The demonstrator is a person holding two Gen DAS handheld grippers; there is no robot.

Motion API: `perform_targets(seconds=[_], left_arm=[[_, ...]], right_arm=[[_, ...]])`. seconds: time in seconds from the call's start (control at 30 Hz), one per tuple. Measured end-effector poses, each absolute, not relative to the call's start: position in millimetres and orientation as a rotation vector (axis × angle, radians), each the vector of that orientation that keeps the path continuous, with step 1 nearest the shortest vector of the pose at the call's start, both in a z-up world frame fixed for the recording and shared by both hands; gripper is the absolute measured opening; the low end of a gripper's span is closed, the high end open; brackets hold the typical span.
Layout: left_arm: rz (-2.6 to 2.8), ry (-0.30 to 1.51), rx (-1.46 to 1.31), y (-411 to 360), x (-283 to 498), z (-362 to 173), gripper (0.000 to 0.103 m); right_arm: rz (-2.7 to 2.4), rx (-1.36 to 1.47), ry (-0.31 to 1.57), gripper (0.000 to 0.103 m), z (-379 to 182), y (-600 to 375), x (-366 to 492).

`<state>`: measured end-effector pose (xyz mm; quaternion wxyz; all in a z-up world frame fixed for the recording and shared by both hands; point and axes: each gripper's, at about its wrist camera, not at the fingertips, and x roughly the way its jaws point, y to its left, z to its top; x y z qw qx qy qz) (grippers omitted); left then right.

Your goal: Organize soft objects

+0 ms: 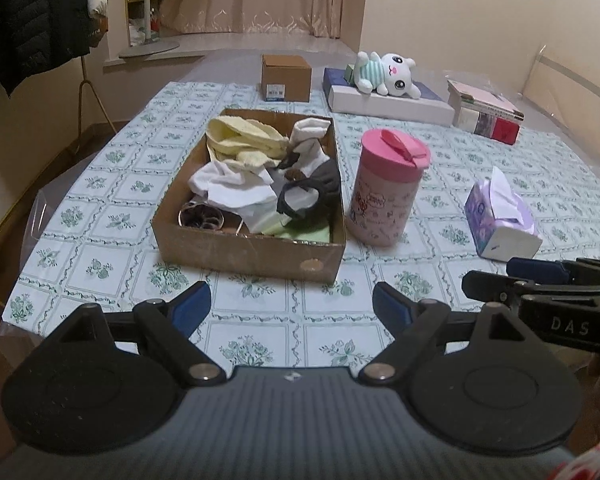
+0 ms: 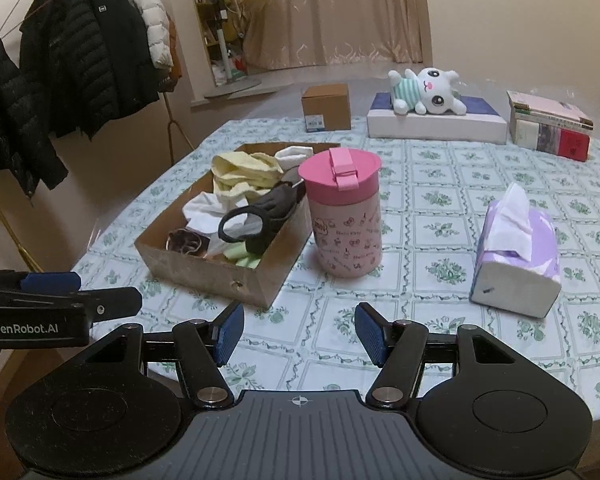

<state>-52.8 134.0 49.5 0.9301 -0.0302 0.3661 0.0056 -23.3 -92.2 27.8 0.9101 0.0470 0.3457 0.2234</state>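
On glossy floral tablecloth (image 1: 100, 240): shallow cardboard box (image 1: 252, 258) heaped with crumpled socks (image 1: 236, 188), smooth cylindrical pink cup (image 1: 388, 188). Left gripper (image 1: 292, 306), right gripper (image 2: 299, 334) agape, empty.

Green-flowered tablecloth (image 1: 100, 216), pink cup (image 1: 388, 188), purple tissue pack (image 2: 518, 256).

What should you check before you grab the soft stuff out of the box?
1. Left gripper fingers apart, nothing between them: ok.
2. Right gripper fingers apart, nothing between them: ok.
3. Cardboard box open on top, cloths reachable: ok.
4. Pink cup stands upright close beside the box; could be bumped: not ok.
5. Tablecloth bare between the grippers and the box: ok.
6. Where the sorted pieces should go: cannot tell.
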Motion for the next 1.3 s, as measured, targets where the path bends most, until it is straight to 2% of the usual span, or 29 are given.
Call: perform_targets(seconds=[1.3], left_arm=[[0.038,0.770,-0.045,131,-42,39,0.087]], right_arm=[[0.486,0.094,0.724,0.061,24,-83,-18]])
